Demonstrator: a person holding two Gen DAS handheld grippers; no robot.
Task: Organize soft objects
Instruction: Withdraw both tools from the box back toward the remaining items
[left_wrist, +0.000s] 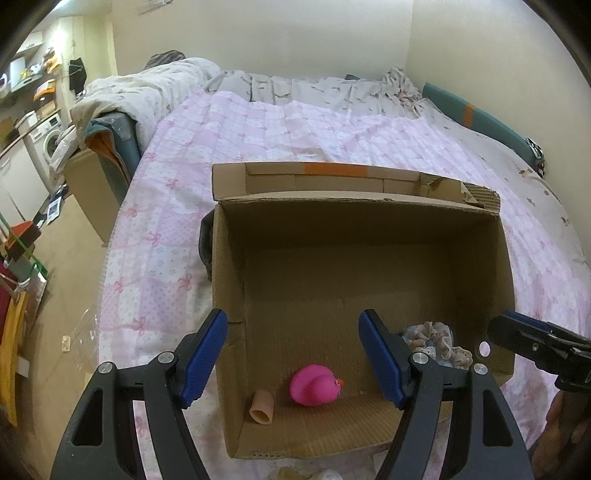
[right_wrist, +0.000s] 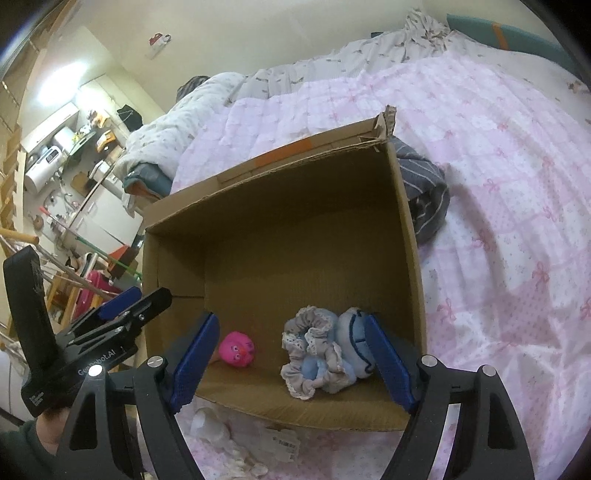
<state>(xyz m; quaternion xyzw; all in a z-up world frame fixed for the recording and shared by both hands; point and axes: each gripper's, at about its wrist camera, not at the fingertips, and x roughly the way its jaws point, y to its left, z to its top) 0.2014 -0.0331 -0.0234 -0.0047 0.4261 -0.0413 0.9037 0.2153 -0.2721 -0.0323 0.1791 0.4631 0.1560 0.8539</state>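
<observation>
Left gripper (left_wrist: 291, 358) up close, jaws spread wide and empty, hanging over the near-left corner of the box (left_wrist: 369, 236). Just below it sit the pink duck (left_wrist: 316, 385) and a tan tube (left_wrist: 261, 406), dropped in by the look of it. Right gripper (right_wrist: 291, 358), also released, frames the scrunchie (right_wrist: 310, 354) and blue-white toy (right_wrist: 356, 341) near-right. More soft bits (right_wrist: 210, 424) lie outside on the quilt (right_wrist: 517, 221).

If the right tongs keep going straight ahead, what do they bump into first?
Probably the frilly fabric bundle in the cardboard box. The open right tongs point right at it, though depth is hard to judge.
</observation>
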